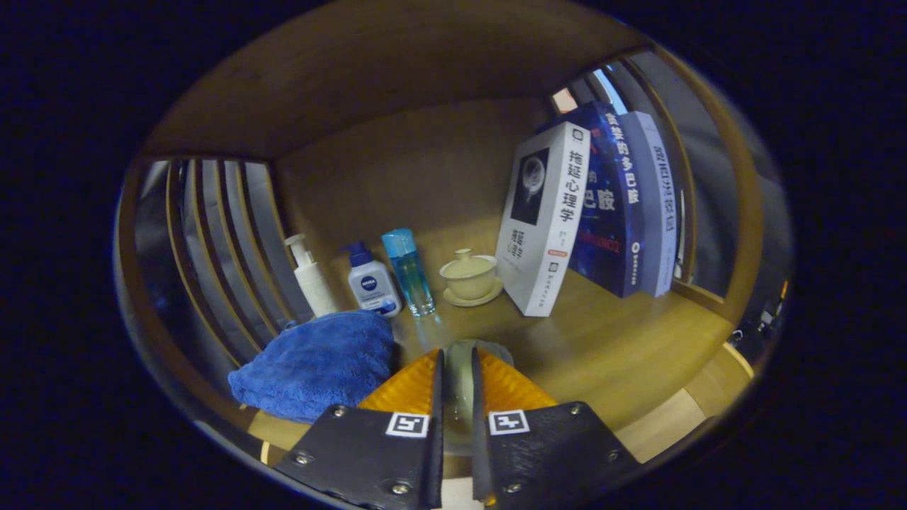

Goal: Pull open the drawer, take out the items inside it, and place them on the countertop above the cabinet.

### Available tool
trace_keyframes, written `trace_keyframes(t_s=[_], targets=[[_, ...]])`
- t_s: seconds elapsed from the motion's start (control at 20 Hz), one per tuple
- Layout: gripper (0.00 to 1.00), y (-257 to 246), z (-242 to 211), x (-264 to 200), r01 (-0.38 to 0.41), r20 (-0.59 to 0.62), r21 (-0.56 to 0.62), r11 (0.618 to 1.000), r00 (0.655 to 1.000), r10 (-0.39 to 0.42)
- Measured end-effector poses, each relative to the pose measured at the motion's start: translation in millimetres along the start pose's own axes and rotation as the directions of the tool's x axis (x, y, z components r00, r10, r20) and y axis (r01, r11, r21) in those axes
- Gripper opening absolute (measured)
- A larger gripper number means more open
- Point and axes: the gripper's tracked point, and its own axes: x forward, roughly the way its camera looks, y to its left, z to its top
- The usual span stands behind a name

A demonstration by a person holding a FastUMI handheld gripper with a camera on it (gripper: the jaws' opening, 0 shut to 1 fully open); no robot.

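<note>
A wooden table, the cabinet's top, sits inside a wooden alcove with slatted sides and a plain wooden back wall. Along the back, from one slatted side to the other, stand a white pump bottle, a white bottle with a dark blue cap, a clear blue bottle, a pale lidded teacup on its saucer, and three upright books leaning together. A crumpled blue towel lies in front of the bottles, just beside the tool.

The tool is nearly closed, both fingers pressing on a small glassy, translucent object held between them; its exact kind is hard to tell. It hangs over the table's front part, seemingly ready to be set down. The drawer cannot be seen from here.

Risks, as a judgement: the held thing looks smooth, so a loose grip could let it slip. Released at a tilt, it may topple or roll. Set down too far forward, it could knock the blue bottle or the teacup; too close to the towel, it may stand unevenly.
</note>
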Motion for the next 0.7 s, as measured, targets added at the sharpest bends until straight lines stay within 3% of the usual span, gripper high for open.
trace_keyframes(t_s=[0.05, 0.25, 0.7], targets=[[0.19, -3.7, 6.4, -7.1, 0.009, 0.024, 0.012, 1.000, 1.000, -0.010], [0.99, -5.9, 12.6, -37.5, -0.008, 0.045, 0.089, 0.996, 0.999, 0.004], [0.99, -25.4, 18.8, -142.6, -0.010, 0.131, -0.072, 0.997, 0.991, 0.020]])
